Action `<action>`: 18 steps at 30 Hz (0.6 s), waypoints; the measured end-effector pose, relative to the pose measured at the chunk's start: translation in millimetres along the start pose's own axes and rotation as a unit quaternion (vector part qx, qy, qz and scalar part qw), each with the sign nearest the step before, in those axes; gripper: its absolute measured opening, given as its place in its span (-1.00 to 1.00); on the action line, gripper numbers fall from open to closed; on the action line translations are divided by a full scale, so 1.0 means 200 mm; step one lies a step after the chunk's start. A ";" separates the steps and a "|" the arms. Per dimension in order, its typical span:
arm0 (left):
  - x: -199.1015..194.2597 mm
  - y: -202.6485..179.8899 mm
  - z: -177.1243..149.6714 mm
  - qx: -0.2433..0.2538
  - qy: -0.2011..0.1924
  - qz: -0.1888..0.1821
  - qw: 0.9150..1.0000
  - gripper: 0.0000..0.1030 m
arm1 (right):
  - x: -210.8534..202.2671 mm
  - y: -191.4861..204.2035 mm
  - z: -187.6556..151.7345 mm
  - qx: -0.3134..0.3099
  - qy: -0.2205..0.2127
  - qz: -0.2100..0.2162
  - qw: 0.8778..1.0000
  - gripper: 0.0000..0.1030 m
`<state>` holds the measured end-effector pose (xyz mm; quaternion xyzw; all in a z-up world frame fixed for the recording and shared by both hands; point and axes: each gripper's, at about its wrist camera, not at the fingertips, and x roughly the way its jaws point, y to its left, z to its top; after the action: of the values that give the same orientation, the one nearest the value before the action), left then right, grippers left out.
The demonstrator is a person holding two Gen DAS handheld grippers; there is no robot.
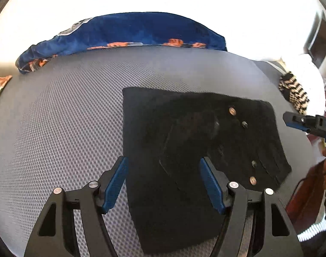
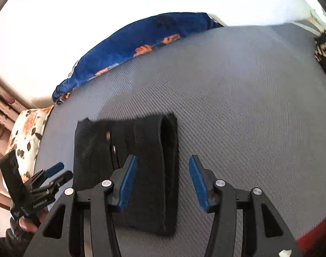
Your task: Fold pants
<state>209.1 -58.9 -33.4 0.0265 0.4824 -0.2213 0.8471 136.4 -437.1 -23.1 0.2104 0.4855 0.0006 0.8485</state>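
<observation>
Already folded, black fabric pants (image 1: 184,150) lie flat; left claw (image 1: 163,184) and right claw (image 2: 160,182) both spread, empty. Risk: a stray finger snags the top layer, undoing the fold.

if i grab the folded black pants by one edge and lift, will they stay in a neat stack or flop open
The pants are soft cloth lying in loose layers, so lifted by one edge they would likely sag and unfold. The thick rolled fold suggests some weight for their size. The textured grey mat probably grips, so a push may bunch them rather than slide them.

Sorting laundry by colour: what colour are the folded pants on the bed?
Black; the pants show best in the left wrist view, with small metal buttons.
</observation>
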 end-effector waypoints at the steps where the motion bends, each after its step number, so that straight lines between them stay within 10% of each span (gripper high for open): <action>1: 0.01 0.00 0.01 -0.001 0.001 0.004 1.000 0.34 | 0.02 0.00 0.02 -0.002 -0.004 -0.003 1.000 -0.06; 18: 0.21 0.00 0.04 0.015 0.055 0.042 0.998 0.34 | 0.32 -0.05 0.08 -0.005 0.036 -0.022 0.999 0.03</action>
<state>233.2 -76.5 -64.2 0.0713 0.5234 -0.1910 0.8273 180.6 -439.2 -72.3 0.1956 0.5205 -0.0079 0.8311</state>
